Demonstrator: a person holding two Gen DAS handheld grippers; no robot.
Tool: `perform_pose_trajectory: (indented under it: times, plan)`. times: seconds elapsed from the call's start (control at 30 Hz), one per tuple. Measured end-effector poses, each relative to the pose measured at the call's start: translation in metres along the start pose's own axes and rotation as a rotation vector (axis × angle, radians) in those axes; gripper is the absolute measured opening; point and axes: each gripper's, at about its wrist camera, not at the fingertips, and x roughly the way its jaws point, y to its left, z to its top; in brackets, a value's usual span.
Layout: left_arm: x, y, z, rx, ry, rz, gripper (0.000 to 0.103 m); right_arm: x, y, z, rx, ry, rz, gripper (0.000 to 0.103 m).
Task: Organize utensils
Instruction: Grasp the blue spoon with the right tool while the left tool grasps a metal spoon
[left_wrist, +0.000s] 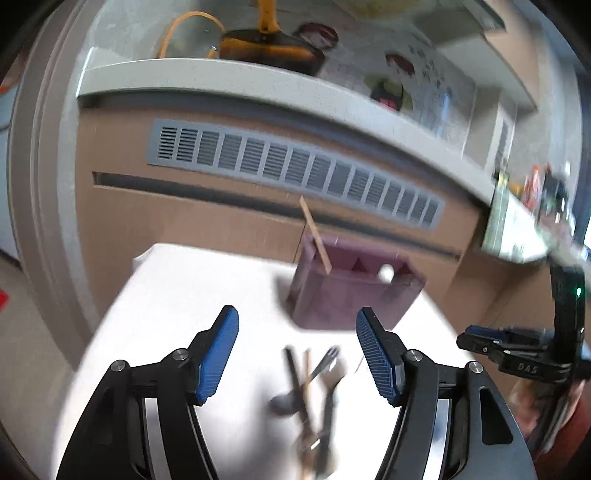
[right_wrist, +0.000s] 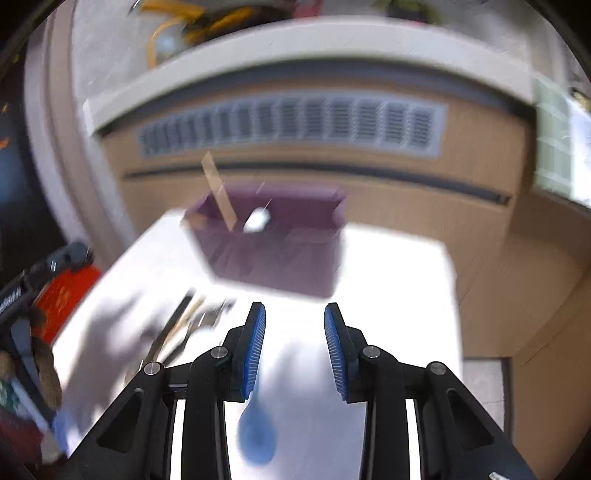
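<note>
Fingers of my left gripper (left_wrist: 297, 354) and right gripper (right_wrist: 294, 347) are spread, holding nothing; one purple caddy (left_wrist: 351, 291) stands near the table's (left_wrist: 184, 295) far edge, a blurred utensil pile (left_wrist: 314, 398) nearer me.

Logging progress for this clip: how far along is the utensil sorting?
Early. A wooden stick and a white item already sit in the purple organizer. Left gripper and right gripper are open, holding nothing. The utensil pile remains on the table.
</note>
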Motion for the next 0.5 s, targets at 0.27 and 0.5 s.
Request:
perform_pose_trajectory:
  times: [0.27,0.5]
  plan:
    - [0.009,0.016,-0.026,-0.005,0.099,-0.003,0.067,0.066,0.032,-0.028,-0.096,0.199,0.029,0.03]
    - [0.027,0.017,-0.038,-0.014,0.17,-0.039,0.067,0.106,0.043,-0.027,-0.117,0.271,-0.058,0.024]
